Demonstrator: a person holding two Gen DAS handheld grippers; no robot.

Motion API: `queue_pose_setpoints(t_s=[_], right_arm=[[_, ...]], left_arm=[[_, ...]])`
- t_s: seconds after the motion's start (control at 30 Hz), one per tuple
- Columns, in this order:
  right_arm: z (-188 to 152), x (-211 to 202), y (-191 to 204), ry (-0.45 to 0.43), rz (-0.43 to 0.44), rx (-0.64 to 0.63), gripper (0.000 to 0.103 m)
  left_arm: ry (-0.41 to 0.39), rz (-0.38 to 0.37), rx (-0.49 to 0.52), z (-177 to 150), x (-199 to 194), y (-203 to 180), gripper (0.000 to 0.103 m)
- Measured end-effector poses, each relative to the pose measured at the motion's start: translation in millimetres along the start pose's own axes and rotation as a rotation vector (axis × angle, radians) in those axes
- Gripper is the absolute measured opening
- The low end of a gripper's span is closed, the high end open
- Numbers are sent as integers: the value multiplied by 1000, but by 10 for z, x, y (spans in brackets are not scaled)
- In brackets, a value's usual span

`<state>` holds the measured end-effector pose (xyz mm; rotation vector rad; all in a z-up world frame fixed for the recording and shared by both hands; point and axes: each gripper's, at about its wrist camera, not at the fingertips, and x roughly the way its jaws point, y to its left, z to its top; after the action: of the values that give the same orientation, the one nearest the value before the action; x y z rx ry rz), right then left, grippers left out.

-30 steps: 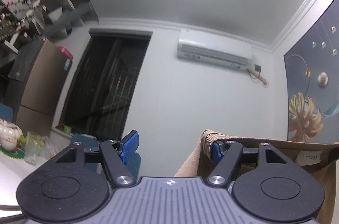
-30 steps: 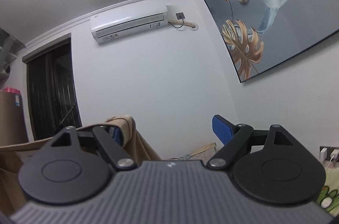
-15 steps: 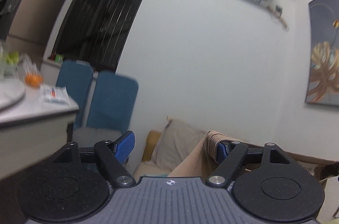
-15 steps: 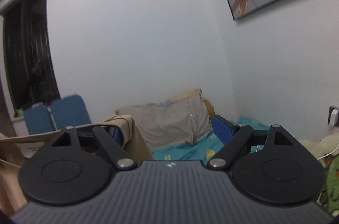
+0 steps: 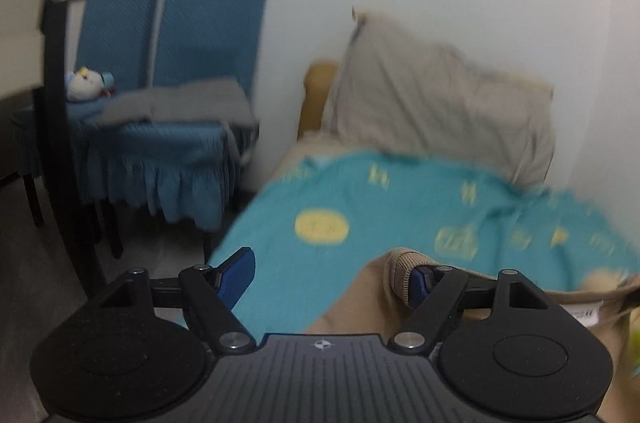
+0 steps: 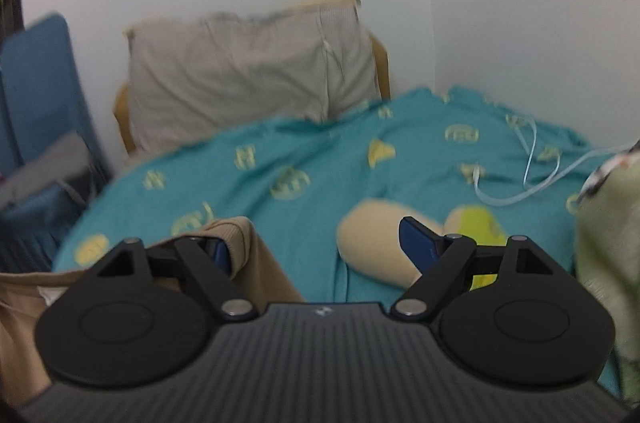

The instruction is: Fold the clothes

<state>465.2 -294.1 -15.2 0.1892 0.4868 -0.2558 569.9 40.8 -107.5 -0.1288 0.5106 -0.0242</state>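
A tan garment with a ribbed hem hangs between my two grippers above a bed. In the left wrist view the ribbed hem (image 5: 400, 273) is hooked over the right finger of my left gripper (image 5: 326, 277), whose jaws stand wide apart. In the right wrist view the same tan garment (image 6: 248, 251) is draped over the left finger of my right gripper (image 6: 320, 245), whose jaws also stand wide apart. The cloth stretches sideways between the two grippers, with a white label (image 5: 586, 311) showing.
A bed with a teal patterned sheet (image 6: 320, 159) lies below and ahead. A grey pillow (image 6: 248, 79) leans on the wall. A beige plush toy (image 6: 376, 243), a white cable (image 6: 528, 163) and a pale green blanket (image 6: 608, 247) lie on the bed. Blue chairs (image 5: 176, 71) stand left.
Both grippers have tilted down from the ceiling and wall toward the bed, carrying the tan garment with them. The garment stays hooked on the same fingers.
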Motion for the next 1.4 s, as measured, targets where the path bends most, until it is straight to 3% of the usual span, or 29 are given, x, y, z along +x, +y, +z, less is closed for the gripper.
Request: queue_pose_setpoints(t_s=[0.1,0.2,0.3,0.4,0.53,0.73,0.87,1.03,1.2,1.4], right_arm=[[-158,336,31,112,28,-28,83],[-271,565,158,310,83,-109,83],[-252,459,292,356,210,-122,83],[-114,172,351,340,317,-76,83],[-25,-470,311,276,364,-55,83],[-28,-1761,154,157,388,-83,83],[-85,-2584,-35,106,375,-93,83],[-190,-3414,-389,42,377,-12,83],[-506,-3806,-728,17,371,83,84],[-754,-3644,-958,85,344,164,83]], left_arm=[[128,23,19,-161,334,-29,80],[287,18,49,-138,518,-49,89],[326,1,74,-40,345,-69,97],[313,-46,90,52,-4,-80,101],[279,-109,99,158,-576,-74,103],[123,-162,17,126,-2014,123,103],[82,-150,-5,60,-2894,241,103],[68,-193,-135,-108,-3690,584,103],[87,-202,-324,-424,-4036,978,101],[141,-165,-547,-722,-3698,1349,95]])
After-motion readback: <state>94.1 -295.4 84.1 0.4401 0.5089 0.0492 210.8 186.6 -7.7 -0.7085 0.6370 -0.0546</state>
